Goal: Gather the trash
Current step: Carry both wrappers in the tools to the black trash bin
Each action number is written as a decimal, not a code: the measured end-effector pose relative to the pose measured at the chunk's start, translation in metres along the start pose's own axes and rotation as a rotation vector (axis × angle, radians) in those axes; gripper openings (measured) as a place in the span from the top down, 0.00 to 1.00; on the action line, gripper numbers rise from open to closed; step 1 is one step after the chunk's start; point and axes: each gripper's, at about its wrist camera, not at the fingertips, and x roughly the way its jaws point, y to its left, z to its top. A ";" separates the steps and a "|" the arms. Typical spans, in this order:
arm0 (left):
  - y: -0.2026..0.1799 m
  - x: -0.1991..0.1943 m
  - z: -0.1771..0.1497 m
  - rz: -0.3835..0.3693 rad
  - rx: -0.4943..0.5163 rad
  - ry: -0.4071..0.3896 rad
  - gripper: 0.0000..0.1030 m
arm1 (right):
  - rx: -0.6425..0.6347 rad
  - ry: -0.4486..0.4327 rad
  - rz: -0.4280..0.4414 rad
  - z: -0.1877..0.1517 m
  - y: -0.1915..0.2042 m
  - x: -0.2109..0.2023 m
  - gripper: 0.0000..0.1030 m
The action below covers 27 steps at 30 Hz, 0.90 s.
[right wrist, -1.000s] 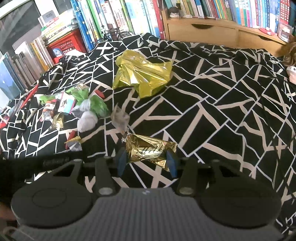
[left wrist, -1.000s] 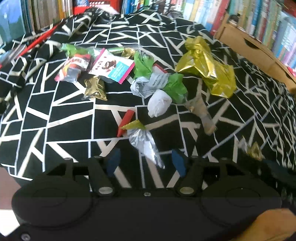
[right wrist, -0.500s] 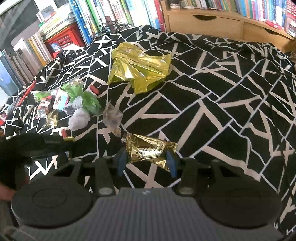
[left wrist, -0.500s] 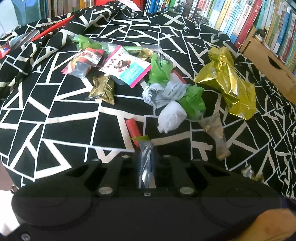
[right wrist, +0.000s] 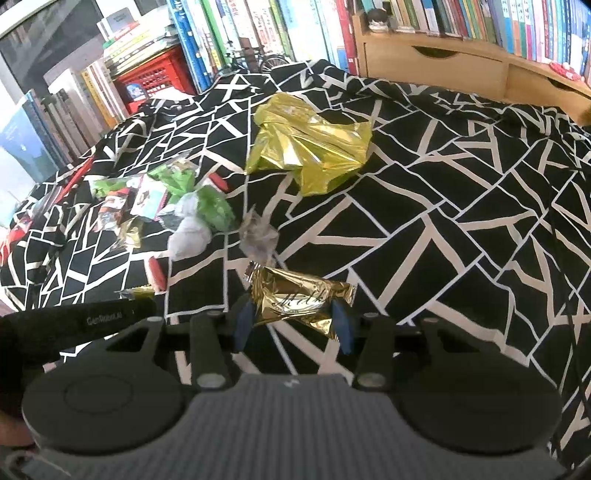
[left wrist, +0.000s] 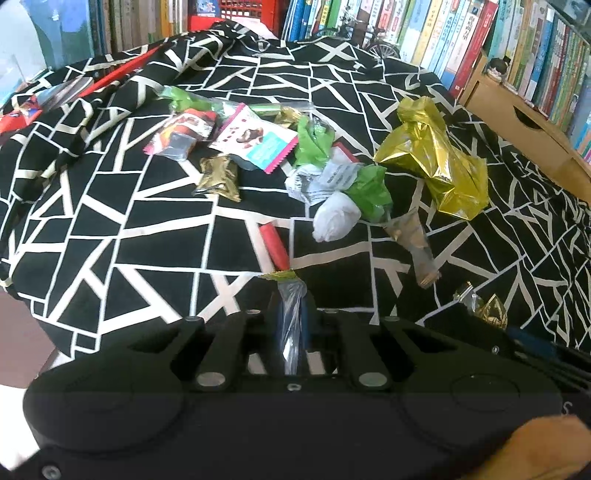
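My left gripper [left wrist: 291,306] is shut on a silver wrapper [left wrist: 290,325] with a yellow-green end, held just above the black-and-white cloth [left wrist: 155,236]. A red stick wrapper [left wrist: 274,246] lies right ahead of it. Beyond are a white crumpled paper [left wrist: 336,218], green wrappers [left wrist: 369,192], a small gold wrapper [left wrist: 218,177], a pink-edged packet [left wrist: 255,138] and a big gold foil bag [left wrist: 436,162]. My right gripper [right wrist: 291,319] is shut on a gold candy wrapper [right wrist: 299,301], clear of the cloth [right wrist: 424,229]. The left gripper's black body [right wrist: 74,321] shows at the lower left of the right wrist view.
Bookshelves [right wrist: 229,33] and a red crate [right wrist: 151,79] stand behind the cloth. A wooden drawer unit [right wrist: 443,66] sits at the back right. A clear crumpled wrapper [right wrist: 258,236] lies near the right gripper. Red items [left wrist: 22,110] lie at the far left edge.
My left gripper closed on the silver wrapper and lifted it slightly off the cloth. The right gripper kept its hold on the gold candy wrapper and stayed almost still.
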 end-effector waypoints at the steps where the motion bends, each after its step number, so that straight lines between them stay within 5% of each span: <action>1: 0.003 -0.003 -0.001 0.001 0.002 -0.003 0.91 | -0.001 -0.003 0.000 -0.002 0.002 -0.002 0.51; 13: 0.056 -0.066 -0.039 -0.052 0.081 -0.056 0.91 | 0.025 -0.105 -0.059 -0.049 0.047 -0.065 0.51; 20: 0.103 -0.108 -0.086 -0.103 0.175 -0.059 0.91 | 0.055 -0.145 -0.106 -0.105 0.076 -0.107 0.51; 27: 0.142 -0.131 -0.143 -0.093 0.165 -0.024 0.91 | 0.062 -0.140 -0.115 -0.161 0.099 -0.139 0.51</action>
